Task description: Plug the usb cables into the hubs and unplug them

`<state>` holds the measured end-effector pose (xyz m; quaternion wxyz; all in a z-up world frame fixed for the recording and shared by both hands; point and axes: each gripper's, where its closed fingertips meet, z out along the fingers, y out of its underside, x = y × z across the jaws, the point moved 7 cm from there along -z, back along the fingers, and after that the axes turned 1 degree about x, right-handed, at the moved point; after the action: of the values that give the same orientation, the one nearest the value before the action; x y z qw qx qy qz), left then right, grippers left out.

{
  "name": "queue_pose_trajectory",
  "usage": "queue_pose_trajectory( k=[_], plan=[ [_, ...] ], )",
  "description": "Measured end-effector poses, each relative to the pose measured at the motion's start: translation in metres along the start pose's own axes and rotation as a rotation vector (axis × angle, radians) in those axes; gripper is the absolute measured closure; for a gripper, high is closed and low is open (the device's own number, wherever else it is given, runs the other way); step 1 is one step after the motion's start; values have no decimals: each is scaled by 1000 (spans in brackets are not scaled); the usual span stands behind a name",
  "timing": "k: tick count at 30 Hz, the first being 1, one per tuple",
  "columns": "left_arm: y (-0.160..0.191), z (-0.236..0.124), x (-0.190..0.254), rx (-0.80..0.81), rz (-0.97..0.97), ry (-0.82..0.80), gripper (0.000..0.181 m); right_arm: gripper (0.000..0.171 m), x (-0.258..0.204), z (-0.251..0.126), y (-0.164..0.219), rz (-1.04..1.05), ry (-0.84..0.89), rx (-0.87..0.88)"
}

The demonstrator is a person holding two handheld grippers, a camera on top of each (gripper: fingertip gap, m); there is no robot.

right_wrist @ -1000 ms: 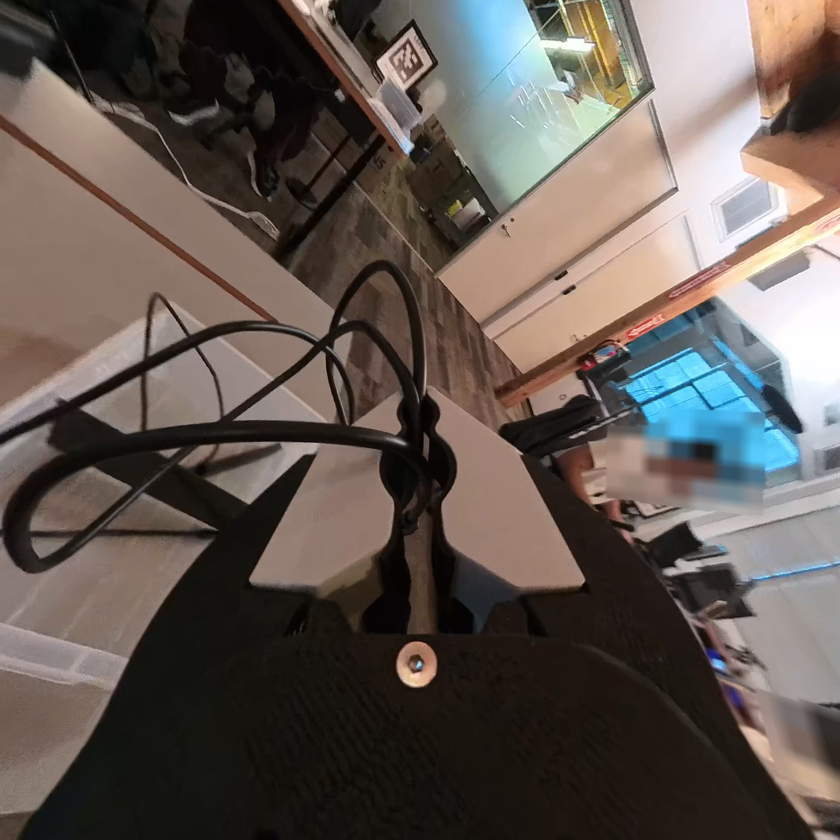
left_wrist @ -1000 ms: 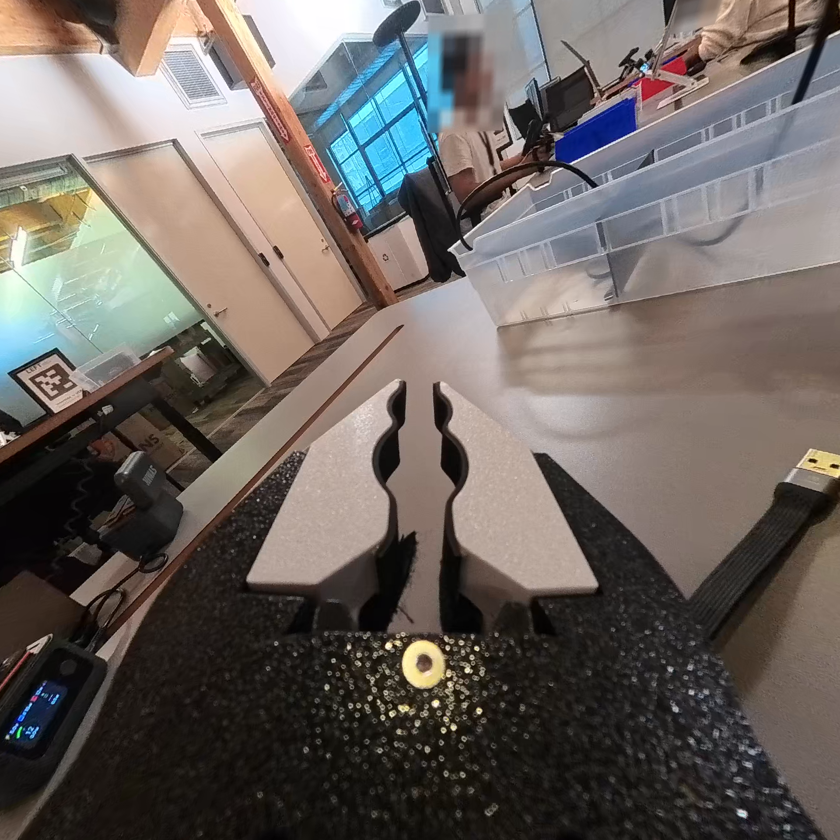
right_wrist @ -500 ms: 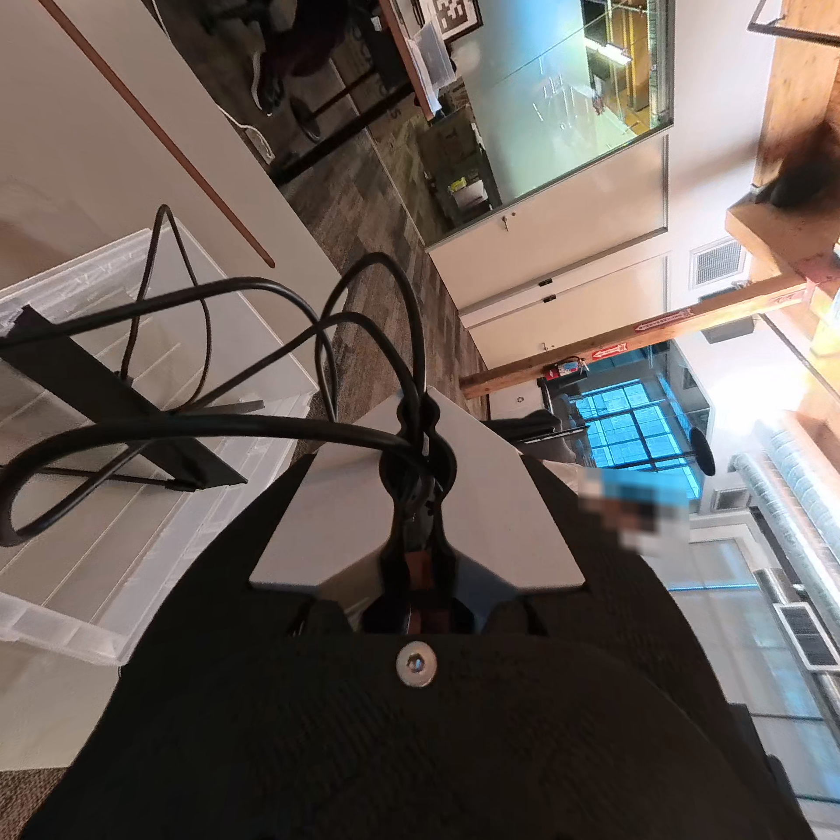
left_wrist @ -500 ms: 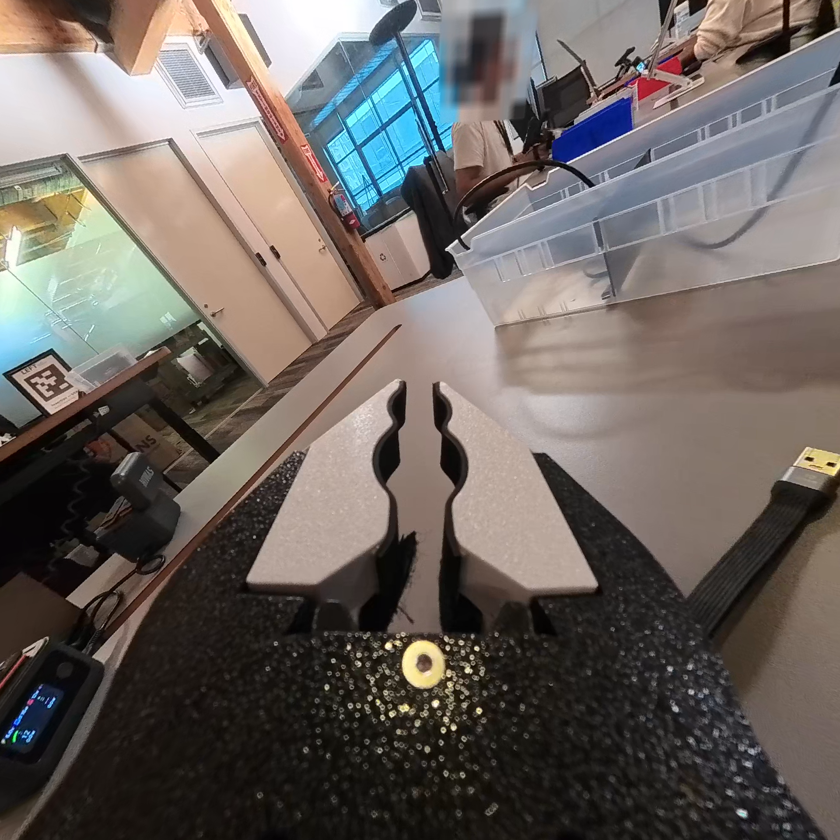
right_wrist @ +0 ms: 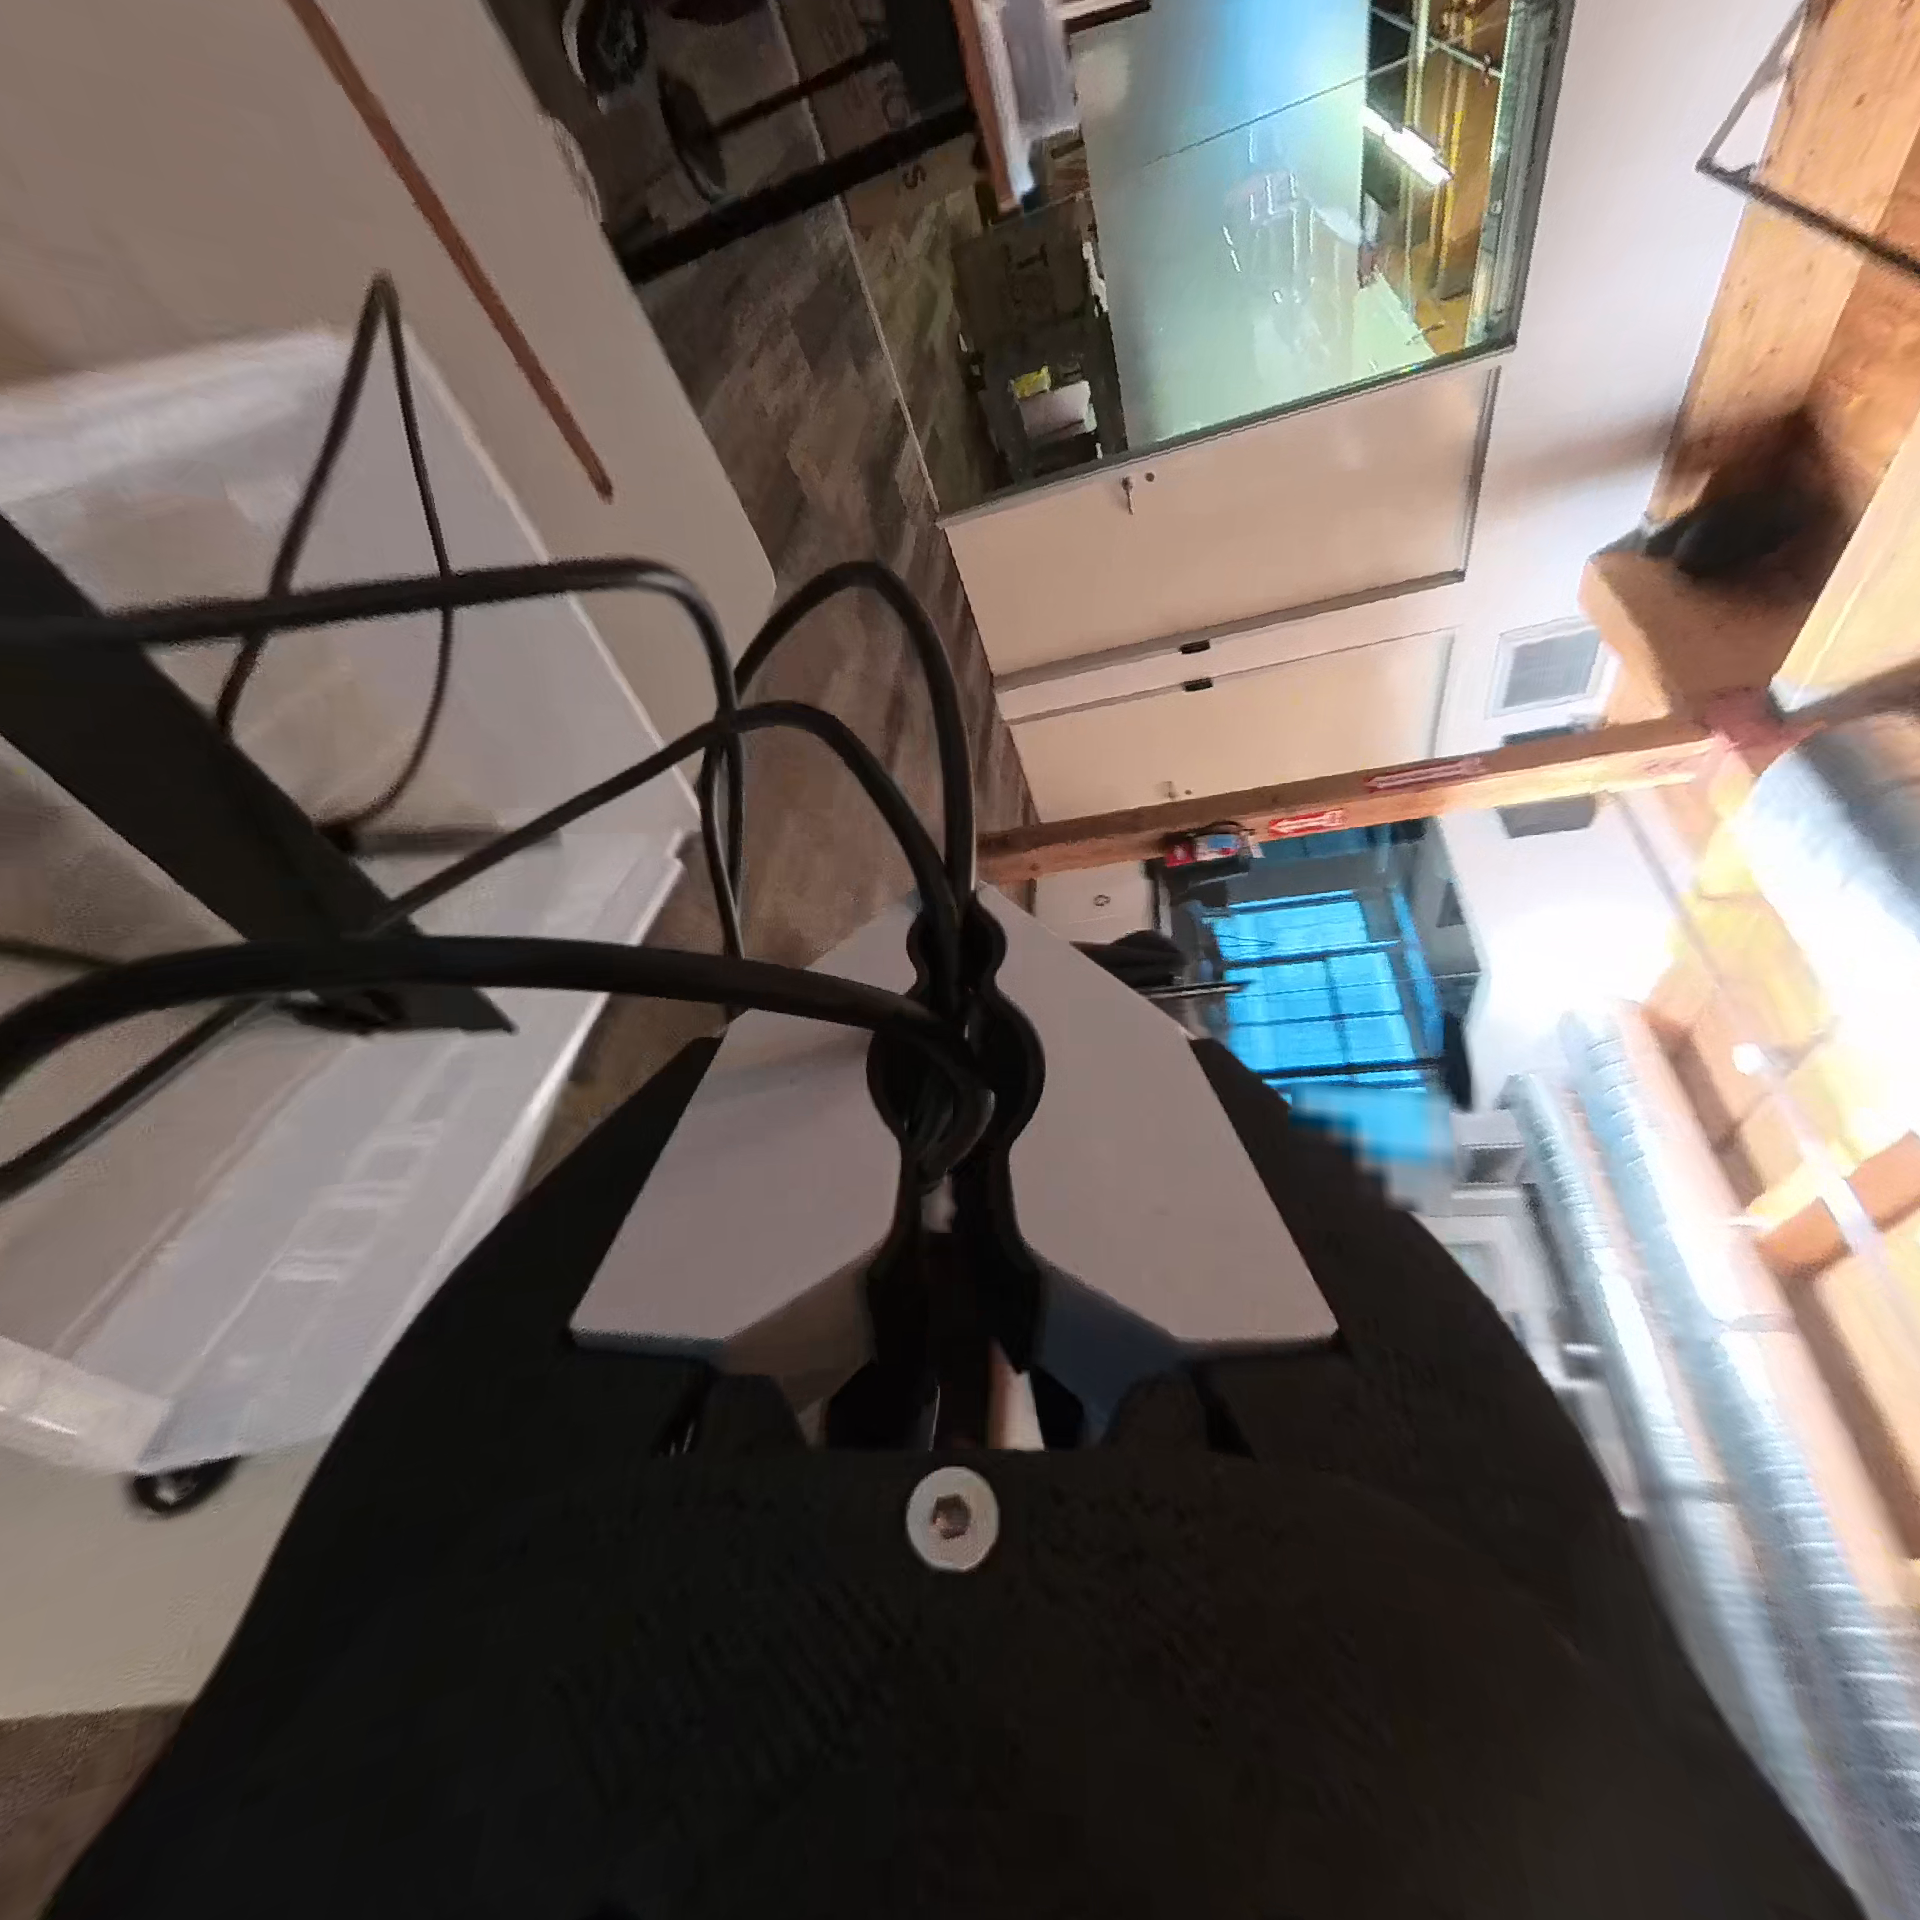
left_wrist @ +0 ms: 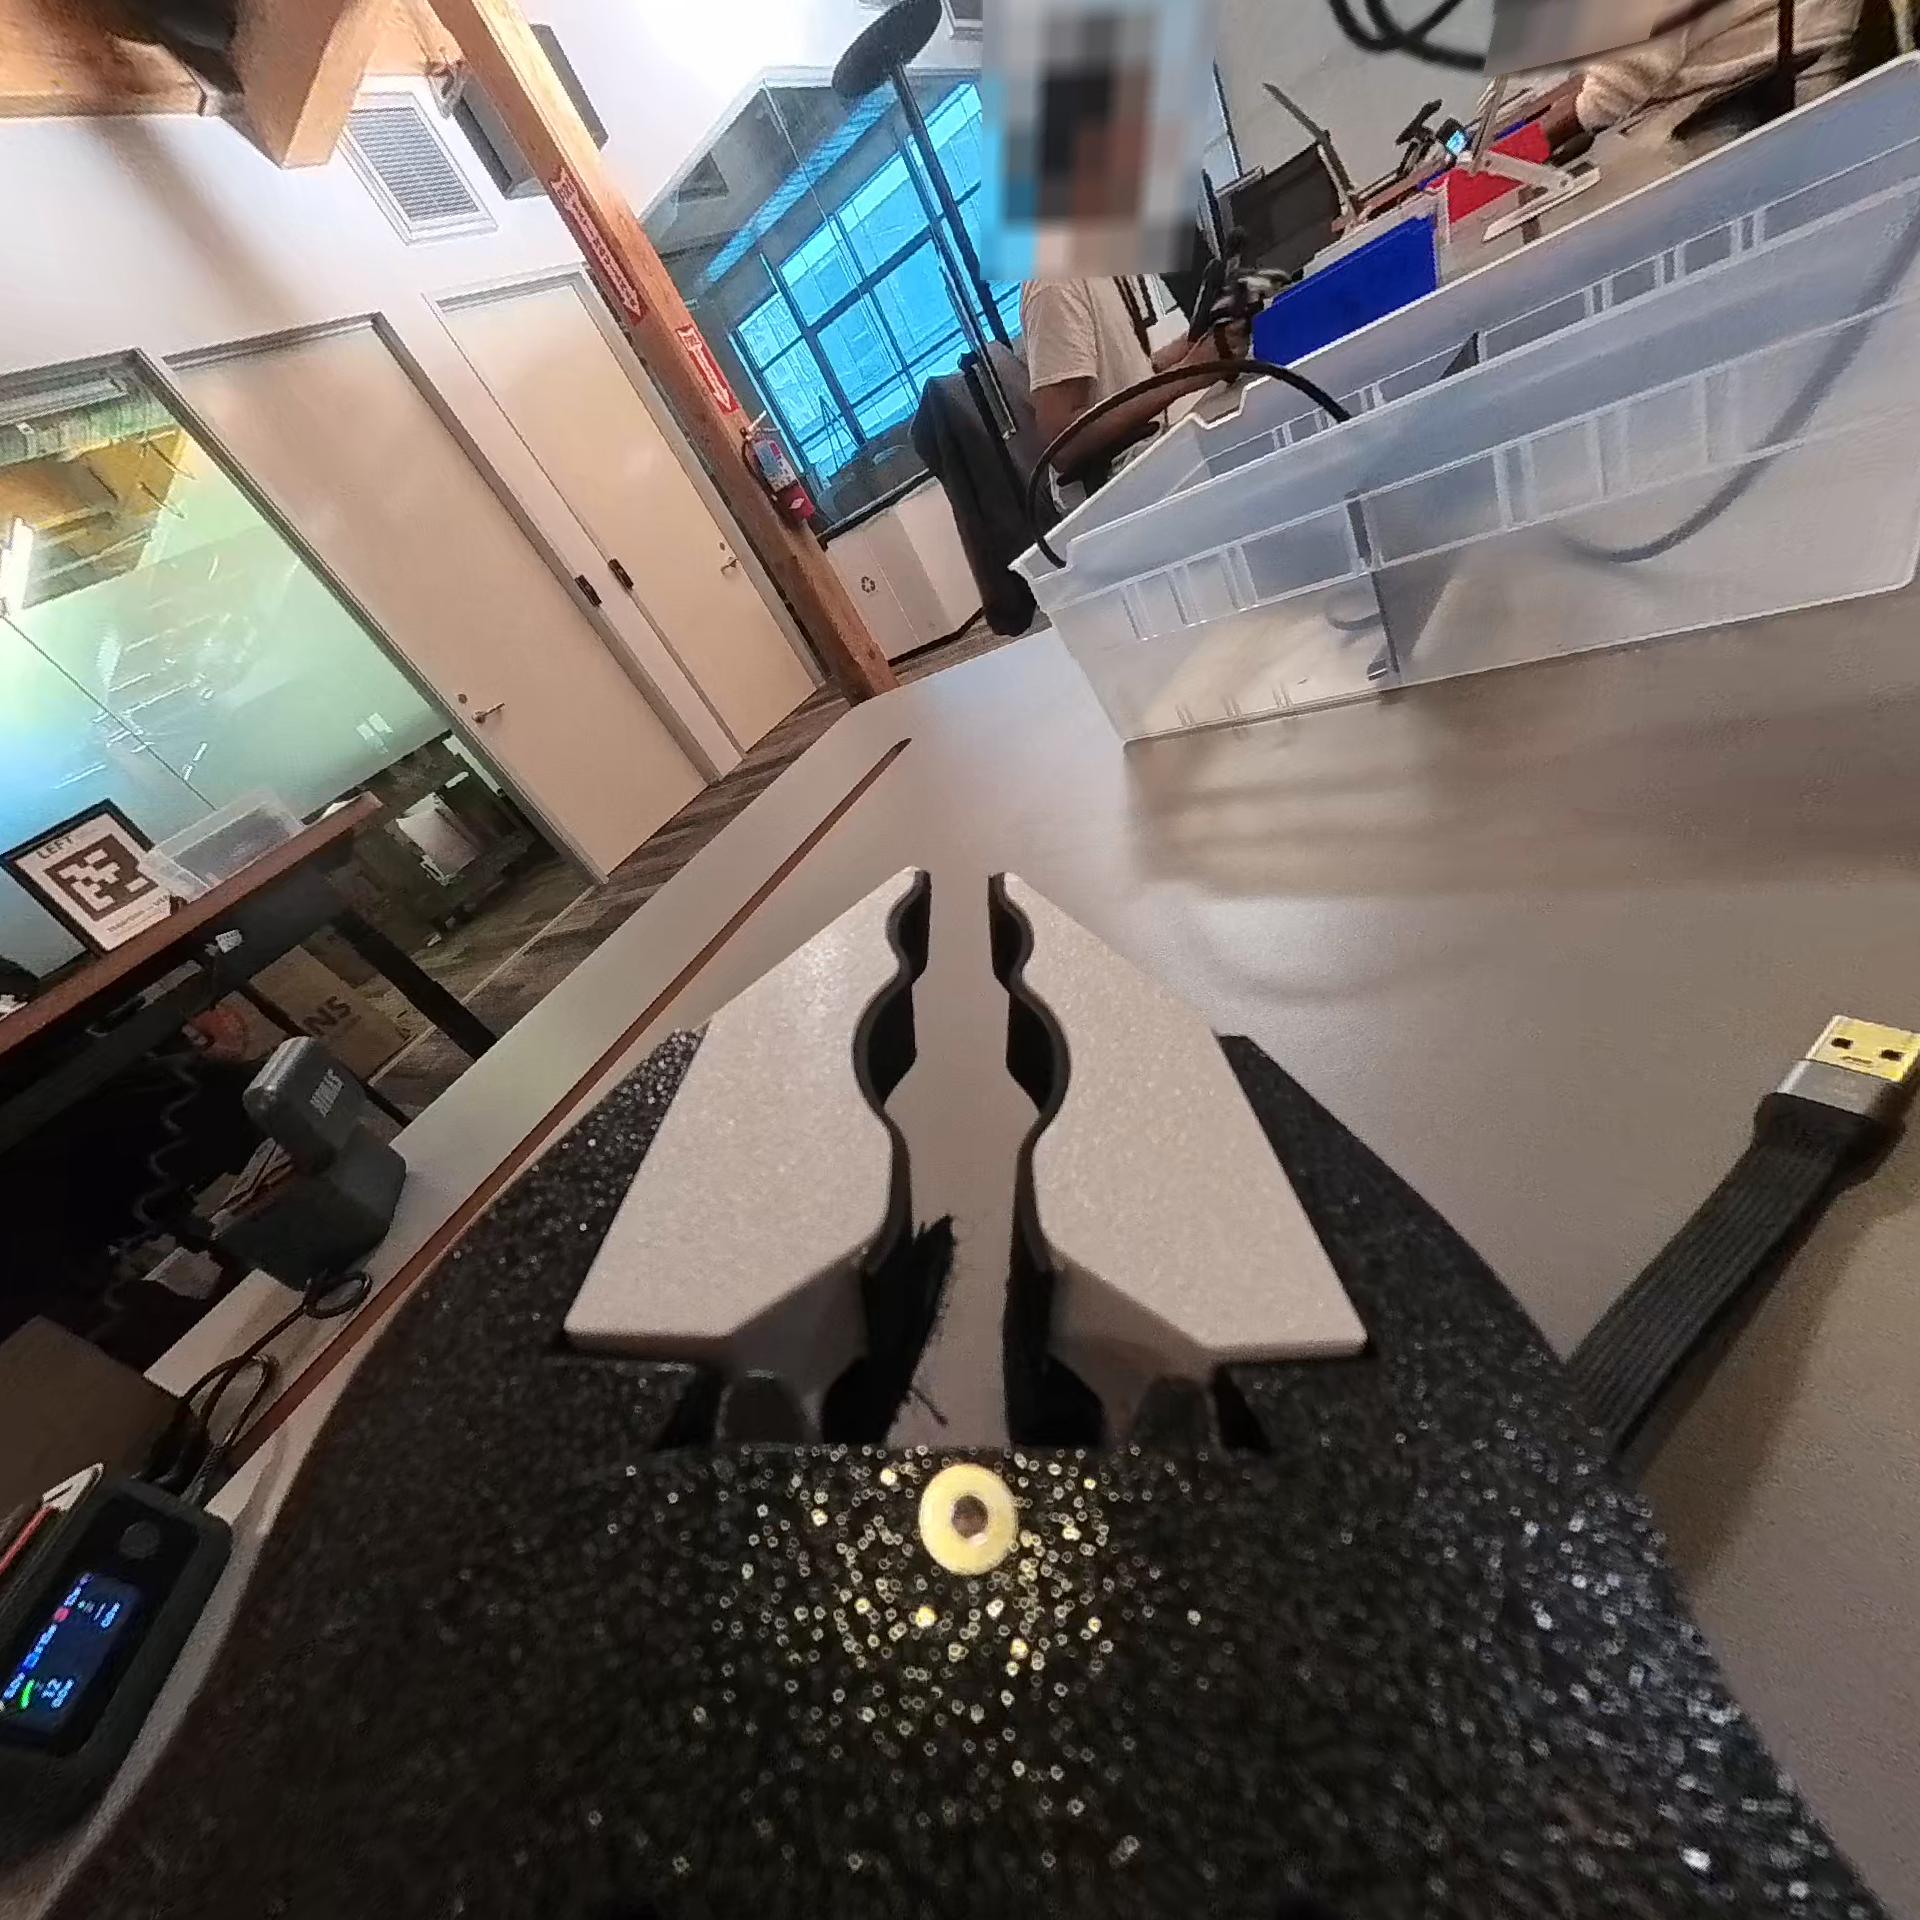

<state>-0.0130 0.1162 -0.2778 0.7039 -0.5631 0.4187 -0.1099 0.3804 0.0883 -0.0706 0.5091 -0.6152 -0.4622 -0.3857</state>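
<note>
Change since a second ago: the right gripper (right_wrist: 954, 940) has swung upward with its bundle of black cables (right_wrist: 582, 961), so its view now takes in more wall and ceiling; the left gripper (left_wrist: 958, 894) has barely shifted over the grey table (left_wrist: 1455, 894).

Right gripper: its fingers (right_wrist: 1091, 1091) are pressed together on several black cable strands, pinched in the scalloped notches between them. Loops arc out to the left, over a clear plastic bin (right_wrist: 343, 1122).

Left gripper: the fingers (left_wrist: 758, 1122) stand a narrow gap apart and hold nothing, low over the table.

USB plug: a flat black ribbon cable (left_wrist: 1704, 1236) with a gold-tipped plug (left_wrist: 1865, 1060) lies on the table just beside the left gripper, on its right, untouched.

Bins: long translucent bins (left_wrist: 1455, 540) sit at the far side of the table, with a thin dark cable trailing inside and another looping over the near corner.

Hub: none can be made out for certain in either view; a dark flat bar (right_wrist: 208, 821) crosses the bin under the cables, but what it is cannot be told.

Stage: judged early, with cables being lifted out and nothing plugged in.

Risk: the strands are gripped as a tangle, so pulling further could drag out other cables or tip the light bin.

Risk: no connector end is visible in the right fingers, so the plug may hang free and need a regrasp.
</note>
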Motion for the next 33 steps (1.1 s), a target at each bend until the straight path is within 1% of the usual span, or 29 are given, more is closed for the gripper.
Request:
queue_pose_trajectory(
  k=[3,5,9,12,14,16,18,20,22,25,28,31,32,33],
  plan=[
    [0,0,0,0,0,1,172,171,-34,15,4,-259,14,-80],
    [0,1,0,0,2,2,172,171,-62,26,7,-416,-23,-122],
    [0,0,0,2,3,1,172,171,-116,38,8,-562,-217,-106],
    [0,0,0,2,0,0,173,171,-139,35,3,-620,-366,-65],
    [0,0,0,1,0,1,173,171,-150,32,1,-610,-485,-51],
    [0,1,0,0,2,3,173,171,-162,32,4,-573,-629,-87],
    [0,1,0,0,4,5,173,171,-172,34,7,-501,-761,-122],
    [0,1,0,1,4,7,173,171,-178,41,9,-396,-858,-135],
    [0,1,0,1,4,8,173,171,-183,52,12,-285,-931,-158],
    [0,1,0,3,4,8,173,171,-194,66,23,-184,-1041,-250],
    [0,1,0,3,5,9,173,171,-209,68,34,-163,-1166,-354],
    [0,1,0,4,5,10,173,171,-205,64,38,-154,-1214,-436],
    [0,1,0,4,4,10,173,163,-197,62,37,-116,-1215,-448],
    [0,1,0,4,4,10,173,148,-188,61,34,-53,-1212,-445]
  ],
)
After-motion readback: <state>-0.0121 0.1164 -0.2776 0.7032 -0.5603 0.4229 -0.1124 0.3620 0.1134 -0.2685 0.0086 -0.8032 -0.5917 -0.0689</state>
